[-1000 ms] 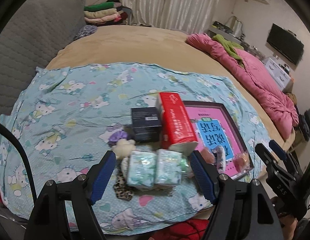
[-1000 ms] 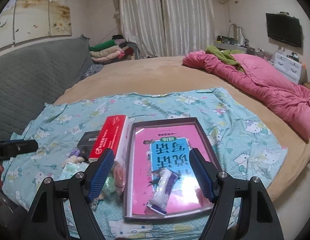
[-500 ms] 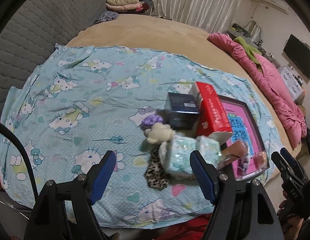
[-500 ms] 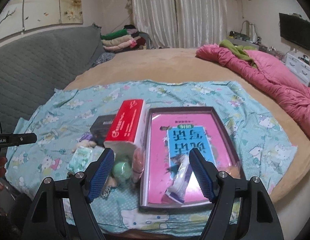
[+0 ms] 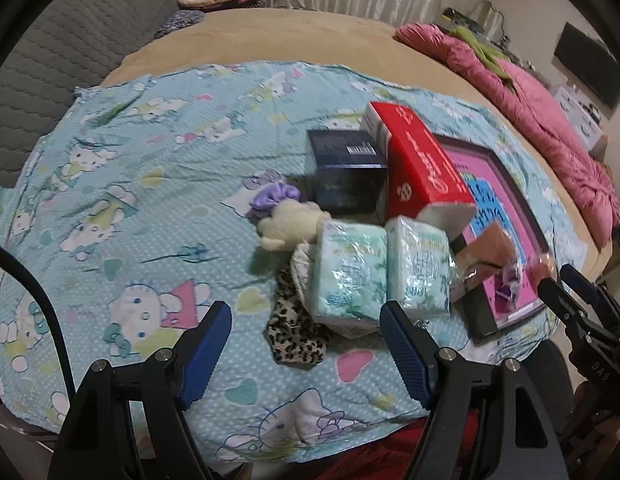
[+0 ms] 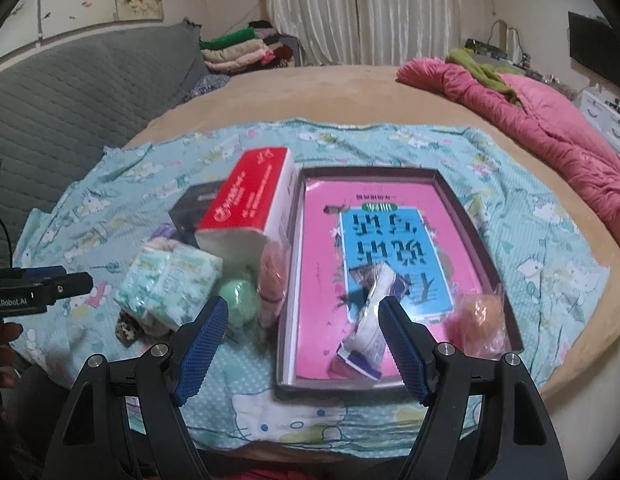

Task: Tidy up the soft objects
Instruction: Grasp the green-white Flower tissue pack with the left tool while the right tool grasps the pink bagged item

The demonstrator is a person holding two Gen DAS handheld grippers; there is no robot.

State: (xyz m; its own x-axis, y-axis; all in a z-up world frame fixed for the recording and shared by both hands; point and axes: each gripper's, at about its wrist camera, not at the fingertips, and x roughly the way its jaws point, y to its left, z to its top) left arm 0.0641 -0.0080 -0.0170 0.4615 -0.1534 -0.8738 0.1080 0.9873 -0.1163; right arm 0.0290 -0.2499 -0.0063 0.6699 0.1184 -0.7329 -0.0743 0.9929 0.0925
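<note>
The green ball (image 6: pixel 239 301) shows only in the right wrist view; in the left wrist view the tissue packs (image 5: pixel 380 270) hide it. The dark box (image 6: pixel 192 210) is mostly covered by the red carton (image 6: pixel 250 196). The print on the book (image 6: pixel 390 248) inside the tray (image 6: pixel 476 232) is blurred and partly under a wrapped packet (image 6: pixel 372 330). The leopard-print cloth (image 6: pixel 128 330) is almost fully hidden there. The person's hand (image 6: pixel 4 354) is cut off by the left edge.

On the bed (image 6: pixel 350 92) in front of me lies a printed sheet (image 5: pixel 130 184), and everything sits on it. To my right is a shallow tray (image 6: pixel 486 240) with a sachet (image 6: pixel 370 332) in it; a tall carton (image 6: pixel 250 204) lies along its left side, a dark box (image 5: pixel 346 172) left of that. Nearer me lie two tissue packs (image 5: pixel 350 276), side by side.
</note>
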